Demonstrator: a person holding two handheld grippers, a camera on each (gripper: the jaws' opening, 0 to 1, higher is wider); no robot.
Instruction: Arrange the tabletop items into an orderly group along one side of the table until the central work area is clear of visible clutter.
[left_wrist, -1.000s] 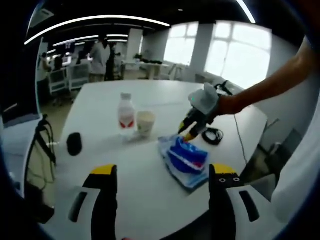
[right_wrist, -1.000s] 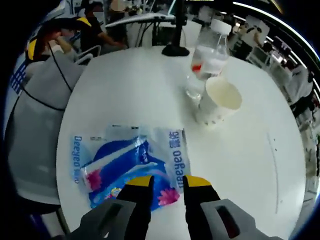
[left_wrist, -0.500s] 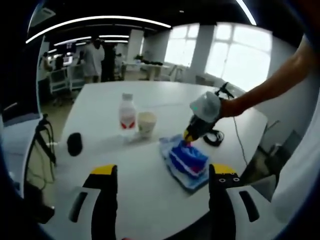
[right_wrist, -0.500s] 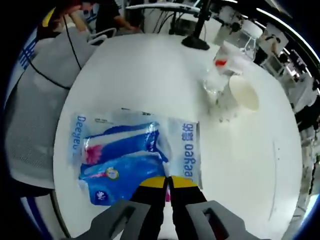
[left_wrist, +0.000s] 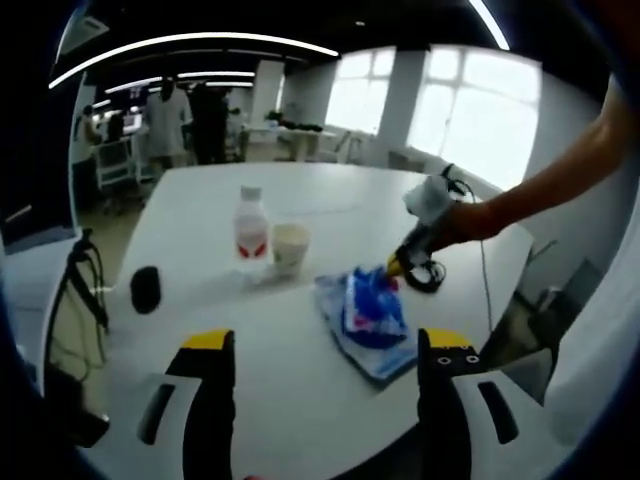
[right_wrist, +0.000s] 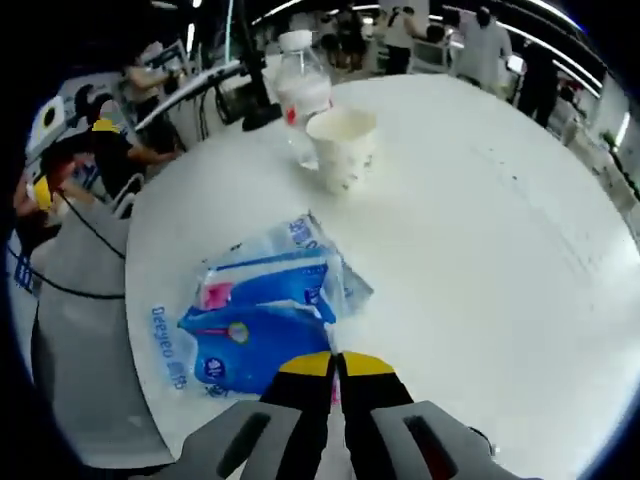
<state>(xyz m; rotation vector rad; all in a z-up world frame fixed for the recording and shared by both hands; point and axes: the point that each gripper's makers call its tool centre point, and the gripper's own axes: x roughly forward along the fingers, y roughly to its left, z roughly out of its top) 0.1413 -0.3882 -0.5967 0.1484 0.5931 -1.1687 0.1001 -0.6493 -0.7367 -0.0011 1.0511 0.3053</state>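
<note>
The white bench (left_wrist: 330, 200) carries everything. Its largest item is the clear plastic pack (right_wrist: 262, 318) with blue and pink wrapped goods inside and blue lettering on the film; in the left gripper view the pack (left_wrist: 366, 318) lies near the bench's near edge, one side of it raised off the surface. Farther in stand a clear bottle (left_wrist: 251, 228) with a white cap and red label, upright, and just beside it an upright white paper cup (left_wrist: 290, 247); whether the two touch cannot be told. In the right gripper view the bottle (right_wrist: 303, 92) stands behind the cup (right_wrist: 343, 148), whose inside cannot be seen. A small dark rounded object (left_wrist: 146, 288) sits apart towards the bench's edge, and a coil of black cable (left_wrist: 429, 274) lies beyond the pack.

The right tongs (right_wrist: 336, 366) have their yellow-tipped jaws pressed together on the pack's near edge, with film pinched between them. In the left gripper view the same right tongs (left_wrist: 395, 267) reach in from the right on an outstretched bare arm (left_wrist: 540, 190), angled downward to the pack's far corner. The left tongs (left_wrist: 322, 350) hover above the bench's near edge with jaws spread wide and nothing between them.
</note>
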